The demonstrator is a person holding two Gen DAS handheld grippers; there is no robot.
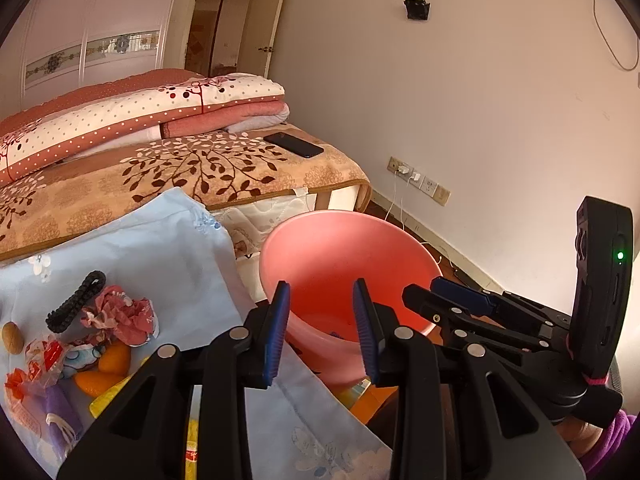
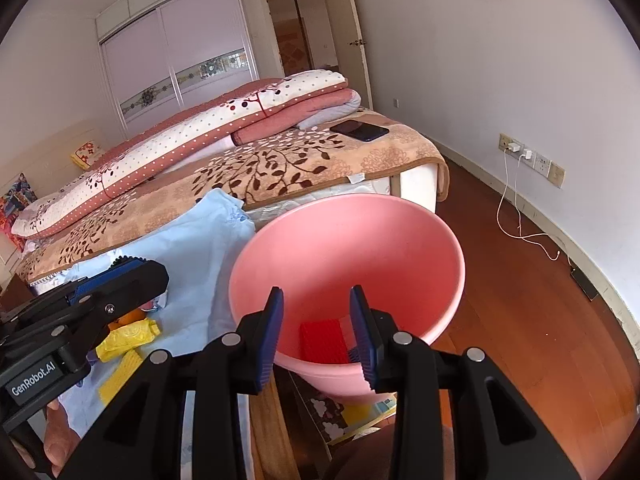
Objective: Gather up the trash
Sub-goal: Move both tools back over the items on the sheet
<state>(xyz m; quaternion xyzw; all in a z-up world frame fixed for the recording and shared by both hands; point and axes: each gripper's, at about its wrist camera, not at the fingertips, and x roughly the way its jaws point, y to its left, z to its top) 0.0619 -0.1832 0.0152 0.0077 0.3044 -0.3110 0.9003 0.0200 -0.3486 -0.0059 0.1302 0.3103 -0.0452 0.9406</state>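
Note:
A pink bin (image 1: 340, 248) stands beside the table, and both grippers hover over its mouth. My left gripper (image 1: 320, 292) is open with nothing between its blue pads. My right gripper (image 2: 316, 294) is also open and empty, directly above a red flat piece (image 2: 324, 340) lying in the pink bin (image 2: 360, 232). Each gripper shows from the side in the other's view: the right gripper (image 1: 420, 286) and the left gripper (image 2: 140, 266). On the light blue cloth (image 1: 160, 256) lie a crumpled pink wrapper (image 1: 120, 314), orange peel (image 1: 108, 360), a red-and-white wrapper (image 1: 44, 356) and yellow wrappers (image 2: 128, 334).
A black braided band (image 1: 76, 300) and a nut (image 1: 12, 336) also lie on the cloth. Behind is a bed (image 2: 280, 168) with folded quilts and a dark phone (image 2: 360, 128). White charger cables (image 2: 520, 216) hang from wall sockets over the wooden floor (image 2: 520, 320).

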